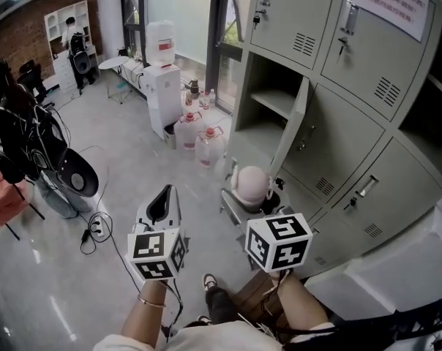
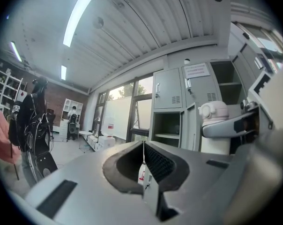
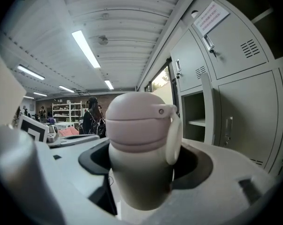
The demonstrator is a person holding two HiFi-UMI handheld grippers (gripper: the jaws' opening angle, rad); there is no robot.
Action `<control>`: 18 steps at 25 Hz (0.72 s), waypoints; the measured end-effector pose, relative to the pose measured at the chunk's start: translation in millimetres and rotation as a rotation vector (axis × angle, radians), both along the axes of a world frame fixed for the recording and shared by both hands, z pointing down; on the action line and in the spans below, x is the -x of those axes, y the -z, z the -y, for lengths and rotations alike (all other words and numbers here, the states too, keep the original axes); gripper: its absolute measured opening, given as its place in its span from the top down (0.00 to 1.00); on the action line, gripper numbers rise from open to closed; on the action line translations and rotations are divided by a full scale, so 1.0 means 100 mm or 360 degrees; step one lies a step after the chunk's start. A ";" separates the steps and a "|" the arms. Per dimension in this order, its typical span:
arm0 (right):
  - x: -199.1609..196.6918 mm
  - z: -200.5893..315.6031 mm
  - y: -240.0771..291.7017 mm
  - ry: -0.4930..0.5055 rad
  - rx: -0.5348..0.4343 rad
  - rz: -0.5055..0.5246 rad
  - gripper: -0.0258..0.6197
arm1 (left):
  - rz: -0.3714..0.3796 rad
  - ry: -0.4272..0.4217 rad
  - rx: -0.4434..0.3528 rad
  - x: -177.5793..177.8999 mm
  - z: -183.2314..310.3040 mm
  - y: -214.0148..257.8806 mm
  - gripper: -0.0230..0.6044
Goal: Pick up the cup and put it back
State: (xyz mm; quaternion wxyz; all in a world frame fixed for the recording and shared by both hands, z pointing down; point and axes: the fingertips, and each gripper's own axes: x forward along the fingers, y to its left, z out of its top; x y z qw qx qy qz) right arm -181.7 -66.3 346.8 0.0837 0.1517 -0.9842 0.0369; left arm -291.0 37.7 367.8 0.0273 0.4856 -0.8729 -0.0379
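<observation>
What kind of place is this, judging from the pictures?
Probably a shared workspace or office hall, indoors. A bank of grey metal lockers lines one side, a water dispenser stands with spare water jugs beside it, and white shelves stand against a brick wall.

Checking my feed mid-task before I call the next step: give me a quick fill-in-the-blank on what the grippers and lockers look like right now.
1. The cup has a ____ lid.
2. The right gripper is ____ on the cup.
3. The left gripper has its jaws together and holds ____.
4. Among the grey lockers, one locker door stands ____.

Missing words: pink; shut; nothing; open.
</observation>
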 end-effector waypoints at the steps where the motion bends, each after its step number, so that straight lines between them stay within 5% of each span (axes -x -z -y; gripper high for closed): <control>1: 0.04 0.03 -0.03 -0.0002 -0.0008 0.0004 0.43 | 0.0013 -0.0002 0.0002 0.03 0.02 -0.03 0.95; 12: 0.83 0.52 -0.72 -0.0043 -0.0001 0.0041 0.43 | -0.0028 -0.0038 -0.0011 0.70 0.62 -0.68 0.95; 18: 1.24 0.98 -0.82 -0.0119 -0.0018 0.0050 0.43 | 0.0072 -0.0123 0.0001 1.21 1.17 -0.67 0.95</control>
